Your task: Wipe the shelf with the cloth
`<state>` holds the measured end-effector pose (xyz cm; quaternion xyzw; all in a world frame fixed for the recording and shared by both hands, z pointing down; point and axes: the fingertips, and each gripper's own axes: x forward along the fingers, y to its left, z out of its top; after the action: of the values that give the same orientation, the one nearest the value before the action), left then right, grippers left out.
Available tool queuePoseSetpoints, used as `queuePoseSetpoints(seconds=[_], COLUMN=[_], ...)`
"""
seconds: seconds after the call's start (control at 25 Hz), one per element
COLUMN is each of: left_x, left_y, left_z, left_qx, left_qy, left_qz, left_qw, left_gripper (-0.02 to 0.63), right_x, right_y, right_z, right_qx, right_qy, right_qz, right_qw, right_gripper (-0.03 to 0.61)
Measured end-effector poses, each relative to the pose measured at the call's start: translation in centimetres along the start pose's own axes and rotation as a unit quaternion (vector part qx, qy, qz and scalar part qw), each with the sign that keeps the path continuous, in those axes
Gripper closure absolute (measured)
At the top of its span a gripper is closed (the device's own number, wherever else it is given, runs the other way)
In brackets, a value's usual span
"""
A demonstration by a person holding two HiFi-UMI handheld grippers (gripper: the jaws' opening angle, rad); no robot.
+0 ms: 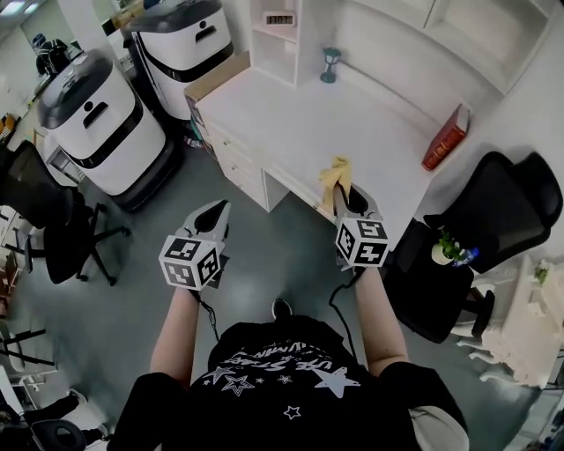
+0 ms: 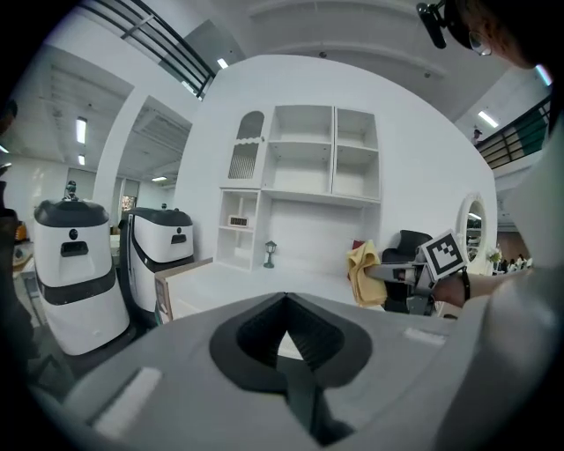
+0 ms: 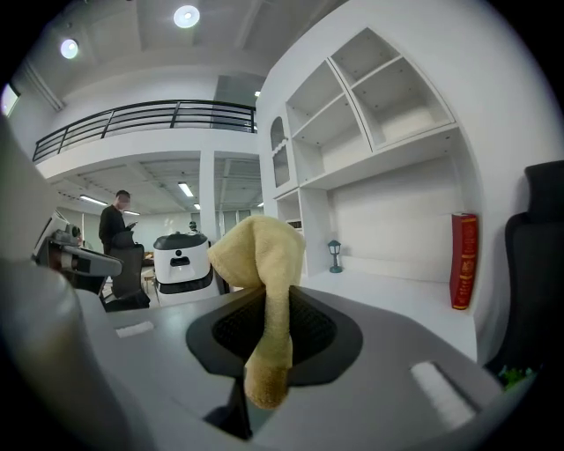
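Observation:
A yellow cloth [image 1: 335, 173] sticks out of my right gripper [image 1: 350, 204], which is shut on it just off the front edge of the white desk [image 1: 326, 119]. In the right gripper view the cloth [image 3: 261, 273] droops forward over the closed jaws. The white shelf unit [image 1: 370, 26] rises at the back of the desk; its open compartments [image 3: 370, 97] show up close on the right. My left gripper [image 1: 211, 222] hangs over the floor left of the desk, jaws shut with nothing in them [image 2: 284, 339]. From there the cloth [image 2: 361, 273] and the shelf [image 2: 304, 176] show ahead.
A red book [image 1: 445, 137] leans at the desk's right end, a small lamp figure [image 1: 329, 64] at the back. Two white-and-black robot units [image 1: 101, 123] stand left of the desk. Black chairs [image 1: 493, 211] flank the right side and another chair [image 1: 53, 220] sits left.

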<state>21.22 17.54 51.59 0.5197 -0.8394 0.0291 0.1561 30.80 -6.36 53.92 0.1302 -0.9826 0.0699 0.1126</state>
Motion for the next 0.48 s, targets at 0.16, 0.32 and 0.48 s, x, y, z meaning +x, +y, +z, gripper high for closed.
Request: queuePoseSetpoints(seconds=[0.16, 0.32, 0.48], left_x=[3.9, 7.6, 11.5], left_y=[1.3, 2.6, 4.5], left_z=[1.9, 4.2, 6.2], left_qx=[0.012, 0.019, 0.028], left_qy=[-0.002, -0.016, -0.024], left_qz=[-0.015, -0.035, -0.063], left_qw=[0.9998, 0.9991, 0.9973], left_gripper=[0.612, 0.612, 0.612], right_x=[2.8, 4.9, 7.0], right_y=[-1.6, -3.2, -4.9], right_z=[0.7, 1.1, 2.0], right_qx=[0.01, 0.01, 0.012], right_qy=[0.002, 0.005, 0.003], right_qz=[-0.014, -0.036, -0.069], right_qw=[1.0, 0.999, 0.998], right_gripper=[0.497, 0.497, 0.497])
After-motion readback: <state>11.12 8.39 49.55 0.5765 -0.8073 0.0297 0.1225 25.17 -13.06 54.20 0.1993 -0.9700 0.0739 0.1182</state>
